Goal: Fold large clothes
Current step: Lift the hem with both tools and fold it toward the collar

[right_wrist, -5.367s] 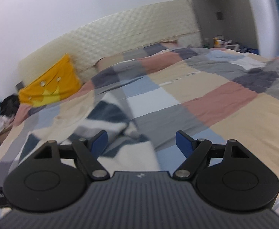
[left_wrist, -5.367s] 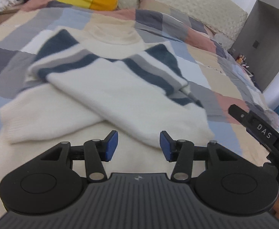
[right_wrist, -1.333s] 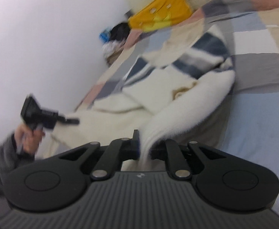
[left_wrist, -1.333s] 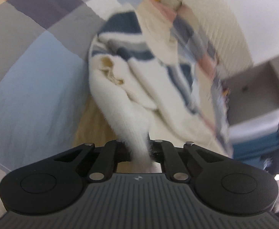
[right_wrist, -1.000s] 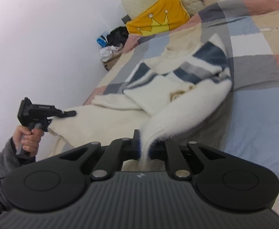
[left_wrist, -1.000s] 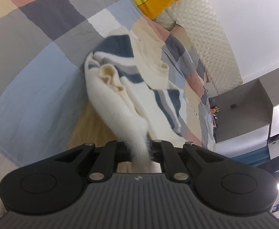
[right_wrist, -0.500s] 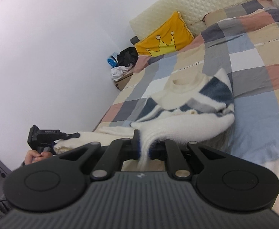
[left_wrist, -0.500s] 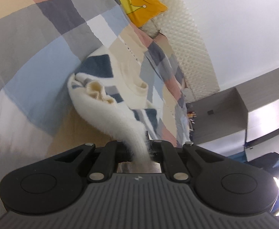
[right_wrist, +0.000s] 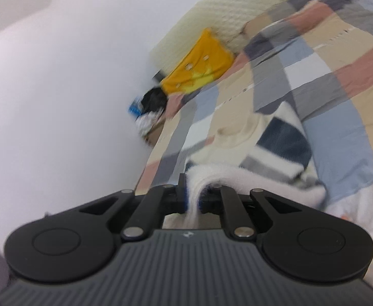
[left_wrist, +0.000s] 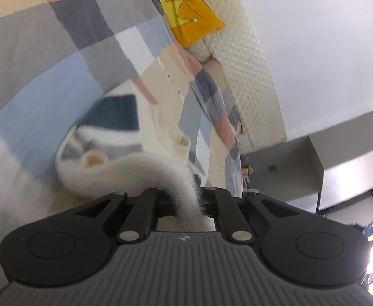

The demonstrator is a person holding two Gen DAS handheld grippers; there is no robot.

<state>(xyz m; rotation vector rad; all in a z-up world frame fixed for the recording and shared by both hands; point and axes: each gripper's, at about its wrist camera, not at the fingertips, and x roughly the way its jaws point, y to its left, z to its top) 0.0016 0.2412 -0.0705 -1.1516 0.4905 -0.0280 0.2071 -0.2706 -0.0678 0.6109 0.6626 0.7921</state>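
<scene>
Clamping a fluffy white edge of the sweater (left_wrist: 125, 173), the left gripper (left_wrist: 186, 204) has its fingers pressed together on the knit. The right gripper (right_wrist: 192, 199) is closed the same way on another white edge of this sweater (right_wrist: 283, 150). From both grippers the cloth runs forward and arches over the garment's navy and grey striped part, which lies on the checked bedspread (left_wrist: 46, 51). Beyond it, a yellow crown pillow (right_wrist: 199, 68) leans near the quilted headboard (left_wrist: 247, 51).
</scene>
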